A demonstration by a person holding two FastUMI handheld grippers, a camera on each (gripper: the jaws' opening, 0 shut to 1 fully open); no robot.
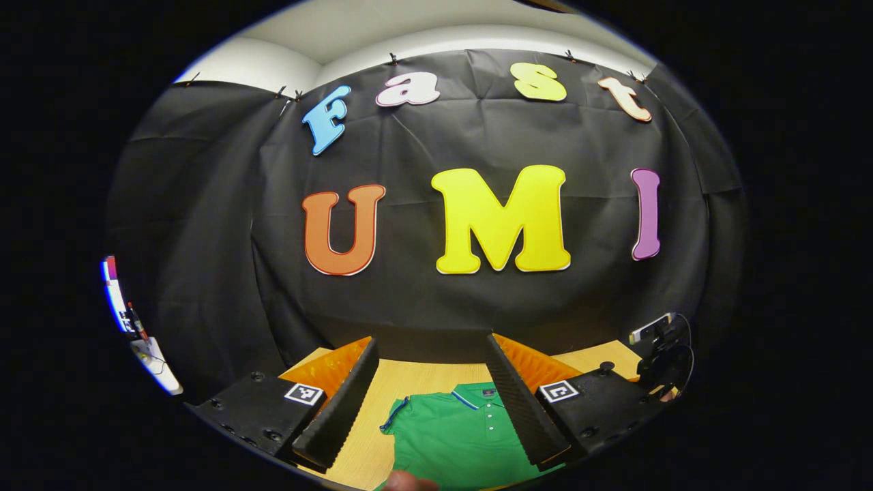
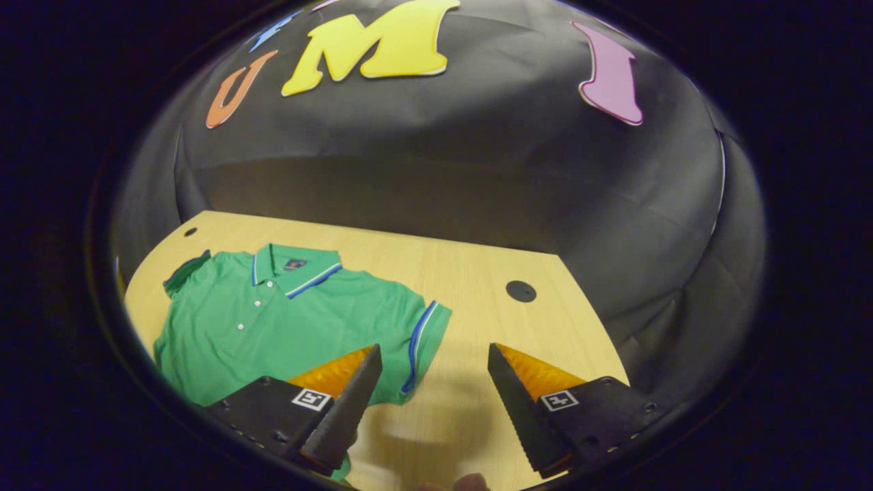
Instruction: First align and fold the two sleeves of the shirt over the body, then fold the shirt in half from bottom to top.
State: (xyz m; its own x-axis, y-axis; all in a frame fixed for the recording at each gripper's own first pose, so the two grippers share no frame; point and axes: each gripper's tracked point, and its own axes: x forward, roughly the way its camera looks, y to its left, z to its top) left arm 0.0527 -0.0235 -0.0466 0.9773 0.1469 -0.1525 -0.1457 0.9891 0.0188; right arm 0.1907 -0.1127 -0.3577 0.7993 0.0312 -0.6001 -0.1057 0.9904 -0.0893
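Observation:
A green polo shirt (image 2: pixel 273 320) with blue-and-white trim lies flat, front up, on the wooden table (image 2: pixel 470 286), collar toward the back wall. Its right sleeve (image 2: pixel 423 341) is spread outward, the left sleeve (image 2: pixel 184 269) bunched near the table's far left. My right gripper (image 2: pixel 433 402) is open above the table just right of that sleeve, its left finger over the shirt's edge. In the left gripper view the shirt (image 1: pixel 457 436) shows between the open fingers of my left gripper (image 1: pixel 436 409), which hovers above it with nothing held.
A round black hole (image 2: pixel 521 291) sits in the tabletop to the right of the shirt, a smaller one (image 2: pixel 190 232) at the far left corner. A black device on a stand (image 1: pixel 665 354) rises at the table's right edge. Black cloth walls close the booth behind.

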